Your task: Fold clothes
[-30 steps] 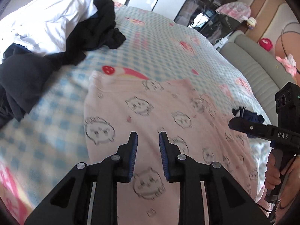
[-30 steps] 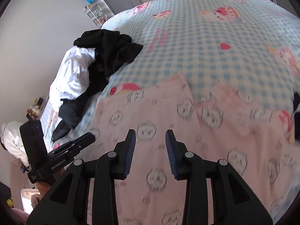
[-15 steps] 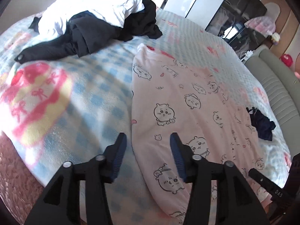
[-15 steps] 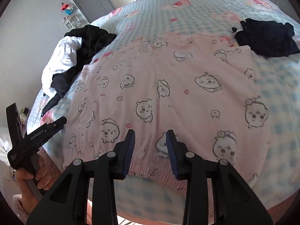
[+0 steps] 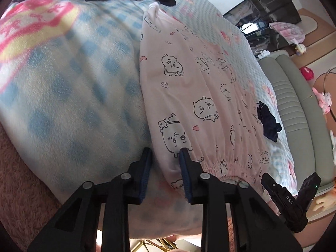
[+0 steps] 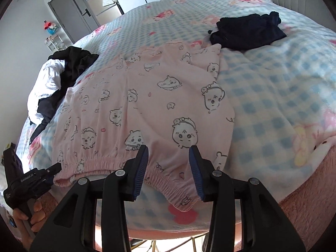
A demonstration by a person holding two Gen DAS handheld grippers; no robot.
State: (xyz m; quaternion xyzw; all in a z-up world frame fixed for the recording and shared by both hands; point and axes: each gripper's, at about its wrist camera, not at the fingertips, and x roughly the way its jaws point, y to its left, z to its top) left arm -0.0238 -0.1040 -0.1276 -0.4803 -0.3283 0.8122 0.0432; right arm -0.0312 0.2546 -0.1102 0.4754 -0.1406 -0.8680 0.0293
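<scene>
Pink pyjama trousers (image 5: 201,88) (image 6: 147,96) with a cartoon print lie spread flat on the blue checked blanket (image 5: 69,88). Their elastic waistband (image 6: 98,159) runs along the near edge of the bed. My left gripper (image 5: 164,155) is at the waistband's left corner; its jaws are closing, with the corner of the fabric between them and a gap still showing. My right gripper (image 6: 168,150) hovers over the waistband's right part; its jaws are opening, with the fabric below and between them, not pinched. Each gripper also shows in the other's view: right gripper (image 5: 289,197), left gripper (image 6: 29,178).
A pile of black and white clothes (image 6: 61,77) lies at the far left of the bed. A dark navy garment (image 6: 247,31) (image 5: 268,121) sits beyond the trousers' far right. A grey padded headboard (image 5: 294,105) borders the bed. A pink fuzzy cover (image 6: 304,199) hangs off the near edge.
Both grippers have drawn back from the middle of the trousers to the waistband at the bed's near edge. The left jaws widened, then narrowed around the fabric corner.
</scene>
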